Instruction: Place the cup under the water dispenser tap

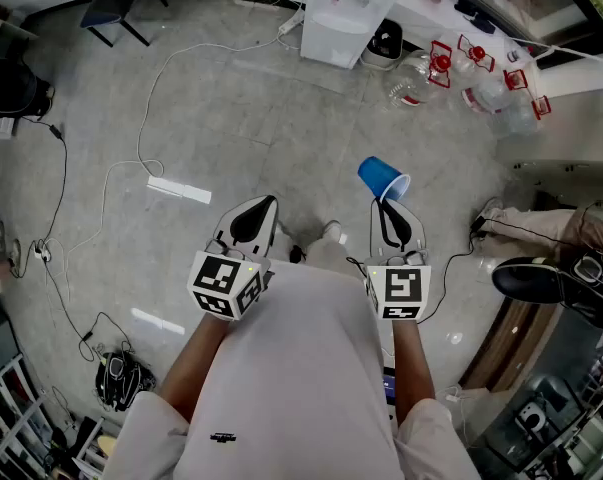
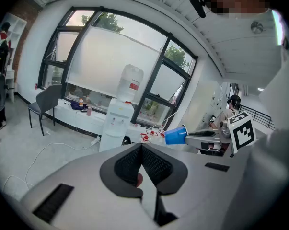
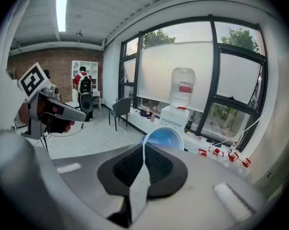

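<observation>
Cup (image 3: 162, 138) mouth, seemingly, right gripper view

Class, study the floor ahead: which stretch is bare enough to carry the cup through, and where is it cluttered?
The bare floor runs from the blue cup in the right gripper to the water dispenser, bordered by the white cable on the left and the empty bottles on the right. Those two edges are crowded.
</observation>
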A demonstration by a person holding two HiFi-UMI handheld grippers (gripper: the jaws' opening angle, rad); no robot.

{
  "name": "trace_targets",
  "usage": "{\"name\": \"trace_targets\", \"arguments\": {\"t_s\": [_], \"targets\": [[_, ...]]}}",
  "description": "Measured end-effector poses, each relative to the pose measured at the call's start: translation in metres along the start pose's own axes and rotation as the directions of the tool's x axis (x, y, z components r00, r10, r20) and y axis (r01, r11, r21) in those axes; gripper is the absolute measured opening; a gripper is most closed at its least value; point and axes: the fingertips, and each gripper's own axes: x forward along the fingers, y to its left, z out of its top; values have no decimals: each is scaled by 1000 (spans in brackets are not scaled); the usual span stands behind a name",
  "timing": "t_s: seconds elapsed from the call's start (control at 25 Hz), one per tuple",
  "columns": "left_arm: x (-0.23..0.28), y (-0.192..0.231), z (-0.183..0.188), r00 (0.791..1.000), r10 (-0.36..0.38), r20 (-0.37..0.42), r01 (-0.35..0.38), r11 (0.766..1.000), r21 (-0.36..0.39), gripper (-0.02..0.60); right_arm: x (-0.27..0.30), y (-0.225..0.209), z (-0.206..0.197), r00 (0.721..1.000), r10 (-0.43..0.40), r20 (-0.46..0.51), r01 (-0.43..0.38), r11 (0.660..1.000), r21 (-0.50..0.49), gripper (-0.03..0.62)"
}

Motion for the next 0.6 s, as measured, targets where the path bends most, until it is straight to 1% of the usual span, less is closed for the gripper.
{"name": "trace_targets", "arguments": {"t_s": [0.2, 0.36, 0.48, 0.6], "targets": [[5, -54, -2, 1000, -5, 15, 5, 1000, 15, 2, -35, -20, -9, 999, 32, 31, -33, 999, 26, 21], [11, -74, 2, 999, 24, 30, -25, 999, 22, 2, -46, -35, -9, 996, 60, 67, -63, 997, 40, 21], [17, -89, 6, 999, 36, 36, -37, 999, 38, 2, -47, -47, -20, 994, 87, 64, -89, 996, 30, 21], [23, -96, 10, 996, 73, 46, -75, 996, 45, 2, -46, -54, -16, 988, 123, 91, -124, 992, 12, 21]]}}
